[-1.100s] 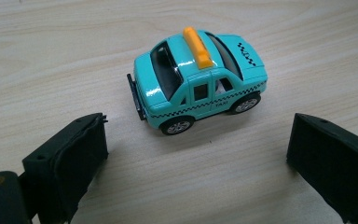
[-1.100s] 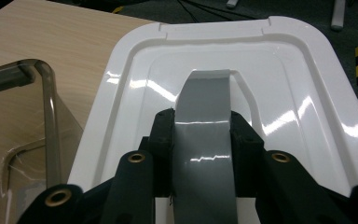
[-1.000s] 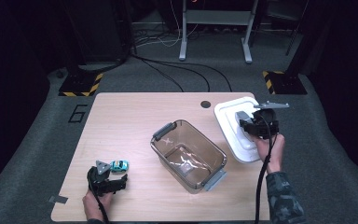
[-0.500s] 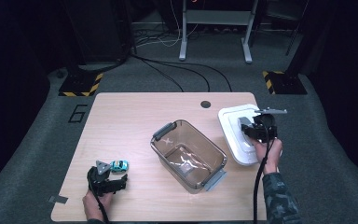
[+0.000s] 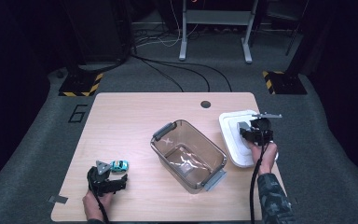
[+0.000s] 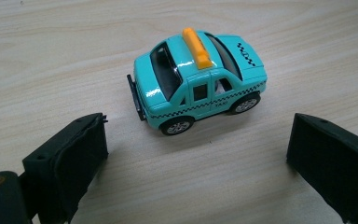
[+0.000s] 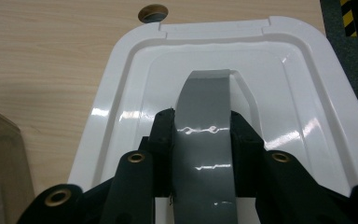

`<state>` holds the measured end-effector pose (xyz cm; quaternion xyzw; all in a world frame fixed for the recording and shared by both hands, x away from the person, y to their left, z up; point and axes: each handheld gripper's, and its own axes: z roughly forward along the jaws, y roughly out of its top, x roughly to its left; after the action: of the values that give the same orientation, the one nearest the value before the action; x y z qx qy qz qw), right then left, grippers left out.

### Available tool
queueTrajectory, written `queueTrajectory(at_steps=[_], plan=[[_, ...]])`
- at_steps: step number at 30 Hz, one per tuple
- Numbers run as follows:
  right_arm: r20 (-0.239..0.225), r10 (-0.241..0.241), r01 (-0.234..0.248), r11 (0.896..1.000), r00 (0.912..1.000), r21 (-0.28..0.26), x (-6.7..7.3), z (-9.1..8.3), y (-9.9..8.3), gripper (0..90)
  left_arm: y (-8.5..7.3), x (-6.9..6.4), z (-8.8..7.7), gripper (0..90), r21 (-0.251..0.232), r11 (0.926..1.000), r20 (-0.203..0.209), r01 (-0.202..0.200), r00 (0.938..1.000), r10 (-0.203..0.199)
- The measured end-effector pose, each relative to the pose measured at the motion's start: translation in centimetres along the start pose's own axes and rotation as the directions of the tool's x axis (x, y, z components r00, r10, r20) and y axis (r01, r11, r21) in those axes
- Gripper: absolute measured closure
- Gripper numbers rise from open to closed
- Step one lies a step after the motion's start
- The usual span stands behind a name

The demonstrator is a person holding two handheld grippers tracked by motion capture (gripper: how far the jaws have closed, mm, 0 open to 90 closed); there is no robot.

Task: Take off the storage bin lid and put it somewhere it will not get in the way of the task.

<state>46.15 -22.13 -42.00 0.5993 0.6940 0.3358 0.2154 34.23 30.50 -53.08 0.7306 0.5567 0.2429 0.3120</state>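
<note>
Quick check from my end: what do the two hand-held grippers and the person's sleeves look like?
Both are black. The left hand-held gripper has broad black pads and a grey three-cornered plate; the right hand-held gripper carries one too. Black cables trail back. A dark patterned sleeve covers the right forearm.

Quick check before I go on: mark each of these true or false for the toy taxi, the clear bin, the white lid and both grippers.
1. The left gripper has its jaws open, apart from the toy taxi. True.
2. The toy taxi lies inside the clear bin. False: it stands on the table, left of the bin.
3. The right gripper is shut on the grey handle of the white lid. True.
4. The white lid covers the bin. False: it lies on the table, right of the bin.
</note>
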Motion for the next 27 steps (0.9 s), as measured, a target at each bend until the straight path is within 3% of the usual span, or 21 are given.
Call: queueTrajectory(at_steps=[14, 27], plan=[[0.036, 0.059, -0.061, 0.998, 0.9976, 0.035, -0.4, 2.8, -1.8, 67.0, 0.0, 0.0, 0.0, 5.0, -0.002, 1.0000, -0.002, -0.007, 1.0000, 0.007], [0.061, 0.061, -0.064, 0.997, 0.9963, 0.050, -0.6, 4.4, -2.8, 66.8, 0.0, 0.0, 0.0, 5.1, -0.006, 1.0000, 0.002, 0.002, 1.0000, -0.002]])
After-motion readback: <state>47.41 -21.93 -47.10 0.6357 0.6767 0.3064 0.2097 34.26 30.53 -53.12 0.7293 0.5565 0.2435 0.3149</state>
